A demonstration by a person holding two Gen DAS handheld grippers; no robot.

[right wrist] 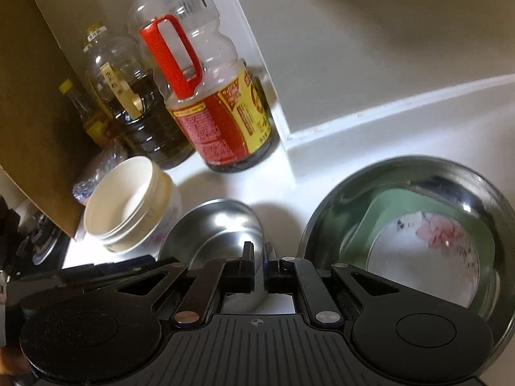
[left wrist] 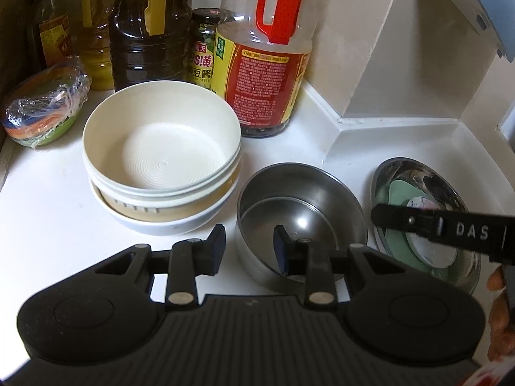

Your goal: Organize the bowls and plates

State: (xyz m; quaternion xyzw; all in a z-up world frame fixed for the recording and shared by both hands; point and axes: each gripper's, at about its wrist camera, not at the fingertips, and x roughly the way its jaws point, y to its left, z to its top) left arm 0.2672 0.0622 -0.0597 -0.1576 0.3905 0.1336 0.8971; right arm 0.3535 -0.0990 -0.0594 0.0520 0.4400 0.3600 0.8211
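Observation:
A steel bowl stands upright on the white counter. My left gripper is open astride the bowl's near-left wall, one finger inside and one outside, and the pads do not touch it. To the left is a stack of cream bowls nested in a white bowl. On the right, a steel basin holds a green plate and a floral plate. My right gripper is shut on nothing, low between the steel bowl and the basin; in the left wrist view the right gripper reaches over the basin.
Oil bottles, a bean-paste jar and a red-handled sauce bottle line the back. A plastic-wrapped bundle of coloured dishes lies far left. A wall column juts out behind the basin. A stove burner sits far left.

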